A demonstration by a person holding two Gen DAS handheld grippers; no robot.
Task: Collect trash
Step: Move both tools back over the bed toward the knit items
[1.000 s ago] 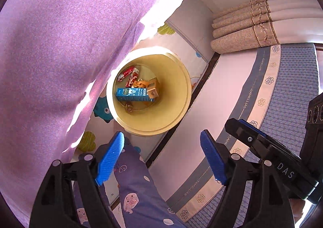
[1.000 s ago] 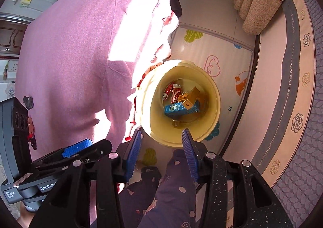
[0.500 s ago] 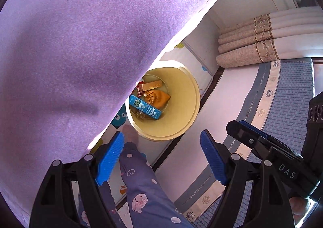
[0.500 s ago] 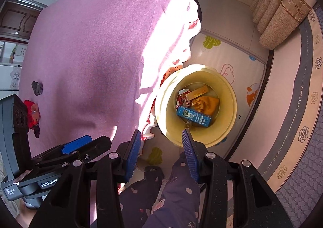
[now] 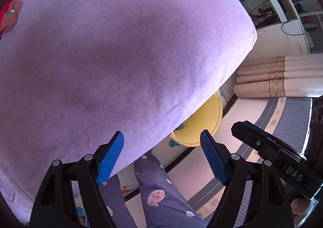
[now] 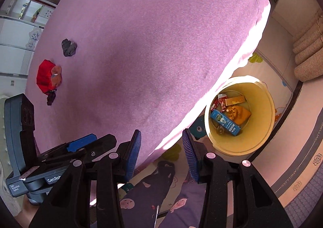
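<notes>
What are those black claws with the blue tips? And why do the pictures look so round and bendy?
Those claws are grabbing tools. A person holds one in each hand, and each tool carries a small camera looking forward along its two fingers. The lens is very wide, so everything bends round.

One picture comes from the left gripper, the other from the right gripper. Both are open and hold nothing.

The big purple thing is a bed cover. On it lie a red cloth thing and a small dark gray bundle; what they are is hard to tell.

Beside the bed, on a play mat with cartoon pictures, stands a yellow bin. Inside it is trash: a blue carton, an orange bag and red wrappers.

The dotted blue cloth at the bottom is the person's pajama leg.
</notes>
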